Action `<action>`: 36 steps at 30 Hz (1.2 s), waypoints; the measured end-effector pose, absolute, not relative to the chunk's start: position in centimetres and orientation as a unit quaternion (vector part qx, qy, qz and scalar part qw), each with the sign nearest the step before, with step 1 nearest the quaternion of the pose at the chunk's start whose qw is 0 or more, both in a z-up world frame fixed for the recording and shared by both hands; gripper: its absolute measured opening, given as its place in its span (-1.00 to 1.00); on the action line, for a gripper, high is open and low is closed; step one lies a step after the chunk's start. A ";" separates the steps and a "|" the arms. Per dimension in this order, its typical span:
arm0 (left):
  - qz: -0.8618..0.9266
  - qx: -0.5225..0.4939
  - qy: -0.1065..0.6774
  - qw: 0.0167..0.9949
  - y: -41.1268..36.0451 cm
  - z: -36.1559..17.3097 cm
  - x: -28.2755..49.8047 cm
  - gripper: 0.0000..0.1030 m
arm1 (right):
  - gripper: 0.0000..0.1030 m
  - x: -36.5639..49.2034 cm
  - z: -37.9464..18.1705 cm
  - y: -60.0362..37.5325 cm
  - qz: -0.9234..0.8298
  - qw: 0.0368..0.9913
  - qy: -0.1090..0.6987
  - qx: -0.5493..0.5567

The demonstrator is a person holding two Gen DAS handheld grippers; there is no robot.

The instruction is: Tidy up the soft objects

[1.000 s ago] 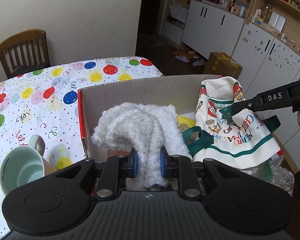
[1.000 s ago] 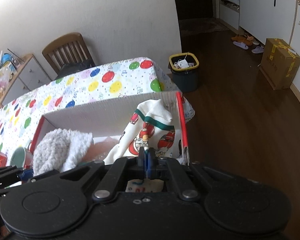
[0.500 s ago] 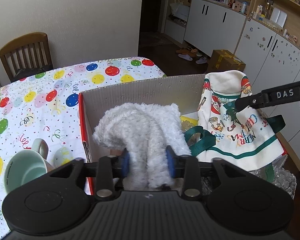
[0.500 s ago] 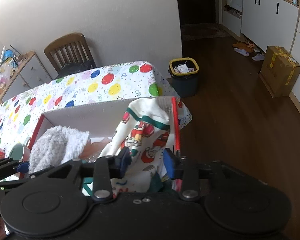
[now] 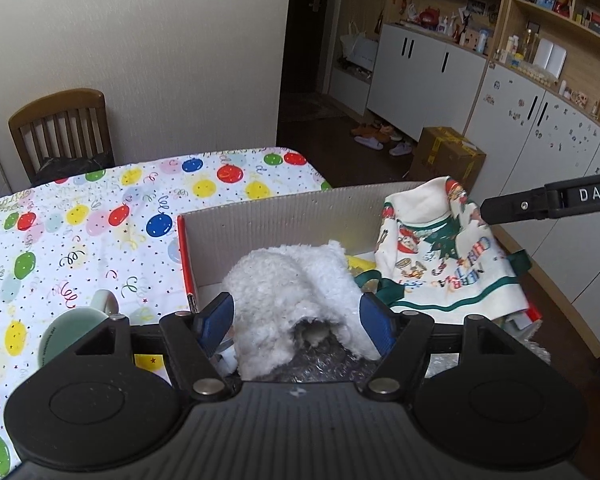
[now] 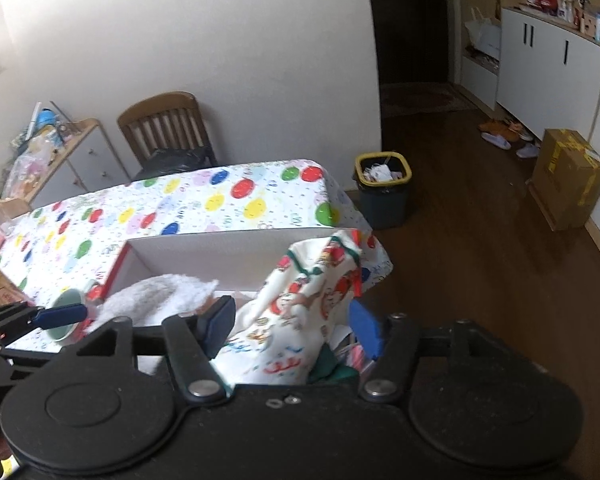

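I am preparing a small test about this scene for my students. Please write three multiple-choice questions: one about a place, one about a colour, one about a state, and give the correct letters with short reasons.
1. Where does the white fluffy towel lie?
A. on the wooden chair
B. in the cardboard box
C. on the floor

2. What colour are the pads on the fingers of the left gripper?
A. blue
B. red
C. yellow

3. In what state is the right gripper?
A. shut on the Christmas cloth
B. shut on nothing
C. open, with the cloth between its fingers

Key:
1 B: the towel sits inside the box walls, on the table.
2 A: both pads show blue beside the towel.
3 C: the two fingers stand wide apart on either side of the cloth.
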State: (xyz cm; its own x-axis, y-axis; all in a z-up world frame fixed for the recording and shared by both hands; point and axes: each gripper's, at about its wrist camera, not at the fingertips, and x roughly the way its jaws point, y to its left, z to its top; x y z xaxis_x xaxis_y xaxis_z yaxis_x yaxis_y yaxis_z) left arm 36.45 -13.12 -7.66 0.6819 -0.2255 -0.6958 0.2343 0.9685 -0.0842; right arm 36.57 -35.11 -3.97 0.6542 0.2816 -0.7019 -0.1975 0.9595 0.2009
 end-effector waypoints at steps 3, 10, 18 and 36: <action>-0.127 0.004 0.371 0.920 -13.0 -6.9 35.5 0.34 | 0.24 35.5 -3.2 -34.7 0.143 0.911 0.383 0.051; -0.135 -0.004 0.351 0.927 -12.4 -4.9 33.0 0.39 | 0.39 32.6 -1.6 -33.5 0.166 0.921 0.351 0.041; -0.139 -0.008 0.330 0.934 -11.9 -3.0 29.8 0.43 | 0.60 29.3 -0.8 -32.6 0.187 0.928 0.319 0.040; -0.156 -0.009 0.298 0.942 -11.8 -0.9 24.0 0.73 | 0.99 22.6 -0.9 -31.9 0.178 0.953 0.241 0.038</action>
